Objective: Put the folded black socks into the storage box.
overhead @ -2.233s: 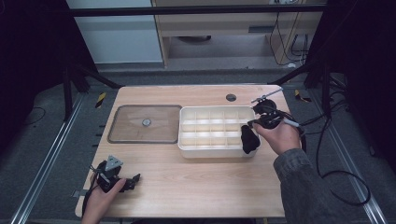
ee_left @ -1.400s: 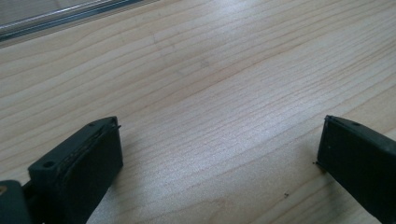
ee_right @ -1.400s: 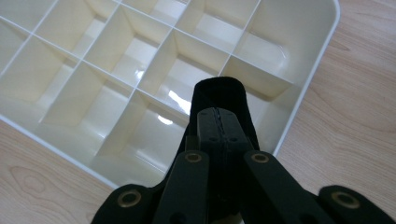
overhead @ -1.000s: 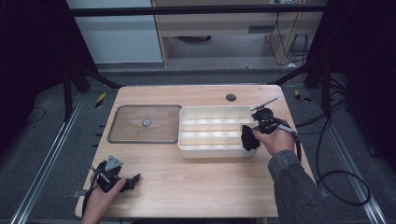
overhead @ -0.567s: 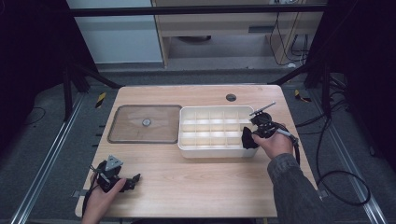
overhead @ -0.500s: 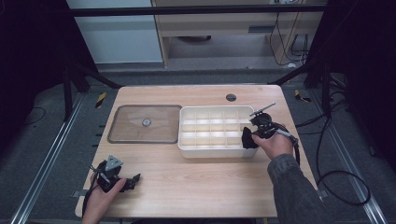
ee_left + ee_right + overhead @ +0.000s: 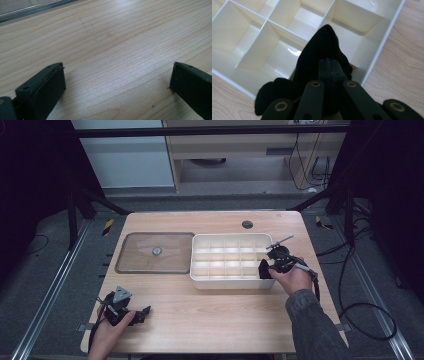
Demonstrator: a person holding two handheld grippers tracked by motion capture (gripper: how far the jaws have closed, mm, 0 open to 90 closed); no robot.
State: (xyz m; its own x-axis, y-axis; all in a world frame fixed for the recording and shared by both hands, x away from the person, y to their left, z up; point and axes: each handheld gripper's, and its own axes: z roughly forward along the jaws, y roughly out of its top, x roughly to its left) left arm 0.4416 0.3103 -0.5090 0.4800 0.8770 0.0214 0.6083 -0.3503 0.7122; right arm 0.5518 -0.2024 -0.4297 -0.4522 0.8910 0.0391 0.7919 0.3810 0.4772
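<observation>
A: On the left, your left gripper (image 7: 142,311) is resting on the table (image 7: 220,320), jaws spread wide on bare wood.

B: And on the right?

A: Your right gripper (image 7: 329,65) is pinching a black sock (image 7: 322,52), jaws clamped together on it. The sock is hanging over the compartment tray's (image 7: 200,282) near right corner cell, directly ahead of and below the jaws.
</observation>
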